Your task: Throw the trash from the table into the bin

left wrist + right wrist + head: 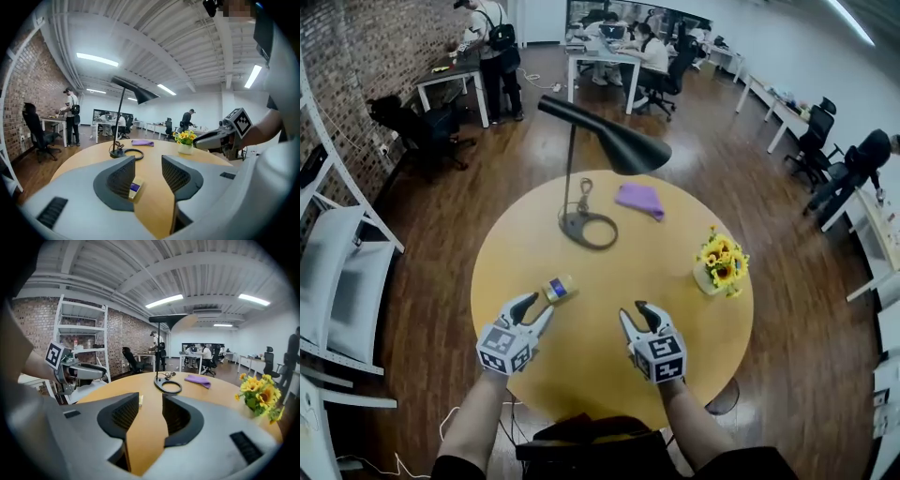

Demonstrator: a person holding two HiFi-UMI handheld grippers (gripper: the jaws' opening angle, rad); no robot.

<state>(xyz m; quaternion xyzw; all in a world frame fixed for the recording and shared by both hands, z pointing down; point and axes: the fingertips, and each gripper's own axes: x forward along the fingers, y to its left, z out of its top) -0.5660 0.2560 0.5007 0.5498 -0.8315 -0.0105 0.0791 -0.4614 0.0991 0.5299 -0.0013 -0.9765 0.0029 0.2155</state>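
The left claw (147, 161) is held released, jaws apart, with nothing pinched. A small yellow packet (135, 188) with a blue label, taken to be the trash, is seen lying on the tabletop (694, 328) close against the inner face of one jaw rather than centred in the gap. The right claw (150, 401) is likewise released and empty, with only bare wood seen between its jaws. If the left claw were closed as placed, the packet could be nudged aside, or caught by a corner and dropped on the way. Further off, a lamp (600, 141), a purple cloth (639, 199) and a pot of sunflowers (722, 262) are seen. No bin is shown in any view. Whether the packet is touched by the jaw cannot be told.
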